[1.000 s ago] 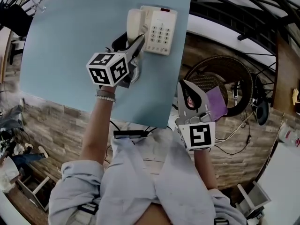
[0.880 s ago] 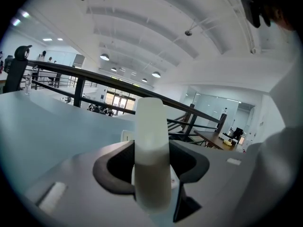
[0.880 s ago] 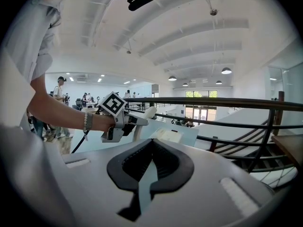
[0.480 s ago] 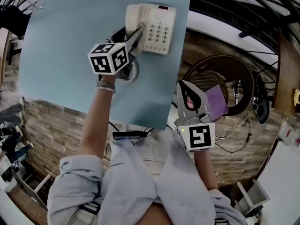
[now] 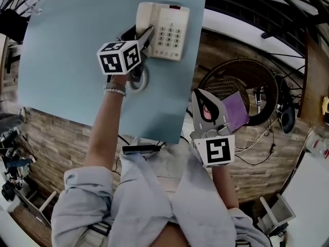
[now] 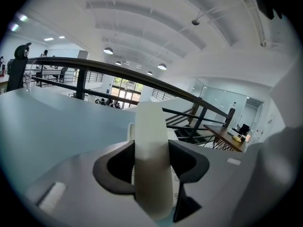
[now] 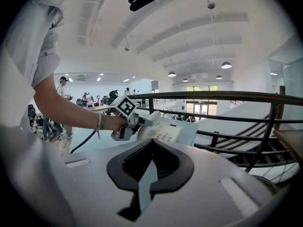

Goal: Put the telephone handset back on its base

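Cream telephone handset [image 5: 144, 15] in the left tongs [image 5: 147, 36], which are clamped on the middle of its bar from both sides. It lies along the left side of the base [image 5: 172, 27], at the far edge of the pale blue bench [image 5: 67, 60] — whether it is fully seated in the cradle cannot be told. The handset looks to be a light, rigid plastic piece with smooth, rather slippery sides. The narrow middle bar, between the two bulging ends, seems the soundest place to hold it, and release is probably safe only once both ends sit in their hollows. A coiled cord [image 5: 136, 80] lies looped on the bench just on the near side of the base and could tug the handset askew. The keypad [image 5: 174, 35], on the base's right half, is clear of the tongs. The right tongs [image 5: 204, 103], pressed together on nothing, hang well to the near right of the base, off the bench — above a wicker seat [image 5: 257, 81] and a purple object [image 5: 237, 109].
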Demonstrator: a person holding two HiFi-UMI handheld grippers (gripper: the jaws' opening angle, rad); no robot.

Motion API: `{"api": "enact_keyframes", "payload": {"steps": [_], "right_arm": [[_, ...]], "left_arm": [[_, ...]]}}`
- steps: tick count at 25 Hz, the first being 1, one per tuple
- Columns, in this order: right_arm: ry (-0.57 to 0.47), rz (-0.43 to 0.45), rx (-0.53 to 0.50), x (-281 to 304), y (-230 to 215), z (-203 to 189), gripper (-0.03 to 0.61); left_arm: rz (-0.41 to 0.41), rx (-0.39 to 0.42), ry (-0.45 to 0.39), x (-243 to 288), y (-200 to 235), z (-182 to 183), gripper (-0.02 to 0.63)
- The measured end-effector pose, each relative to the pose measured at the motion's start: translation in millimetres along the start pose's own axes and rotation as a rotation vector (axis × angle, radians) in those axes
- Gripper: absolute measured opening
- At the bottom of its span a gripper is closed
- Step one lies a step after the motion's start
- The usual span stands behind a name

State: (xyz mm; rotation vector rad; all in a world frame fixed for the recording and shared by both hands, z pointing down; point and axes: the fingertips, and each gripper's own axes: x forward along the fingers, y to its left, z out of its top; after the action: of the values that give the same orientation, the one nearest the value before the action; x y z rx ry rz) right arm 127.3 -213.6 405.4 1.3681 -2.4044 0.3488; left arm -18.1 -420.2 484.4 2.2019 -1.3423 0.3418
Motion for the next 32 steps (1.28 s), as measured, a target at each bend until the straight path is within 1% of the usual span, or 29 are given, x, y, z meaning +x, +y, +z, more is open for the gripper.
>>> {"api": "enact_keyframes", "payload": {"steps": [4,11,16,24,30,32], "right_arm": [[0.0,-0.001,0.0,1,-4,0,0.006],[0.007,0.002,0.005,1,-8,-3,0.006],[0.011,0.004,0.012,3,-10,-5,0.006],[0.02,0.007,0.022,5,-10,-6,0.006],[0.016,0.013,0.02,7,-6,-5,0.006],[0.017,0.016,0.019,8,-4,-6,0.006]], "left_arm": [[0.015,0.002,0.007,8,4,0,0.21],[0.04,-0.041,0.011,21,10,-3,0.21],[0.051,-0.041,0.028,31,10,-8,0.21],[0.092,-0.055,0.022,36,16,-10,0.21],[0.066,-0.04,0.02,36,14,-9,0.21],[0.05,-0.024,0.024,38,12,-10,0.21]]}}
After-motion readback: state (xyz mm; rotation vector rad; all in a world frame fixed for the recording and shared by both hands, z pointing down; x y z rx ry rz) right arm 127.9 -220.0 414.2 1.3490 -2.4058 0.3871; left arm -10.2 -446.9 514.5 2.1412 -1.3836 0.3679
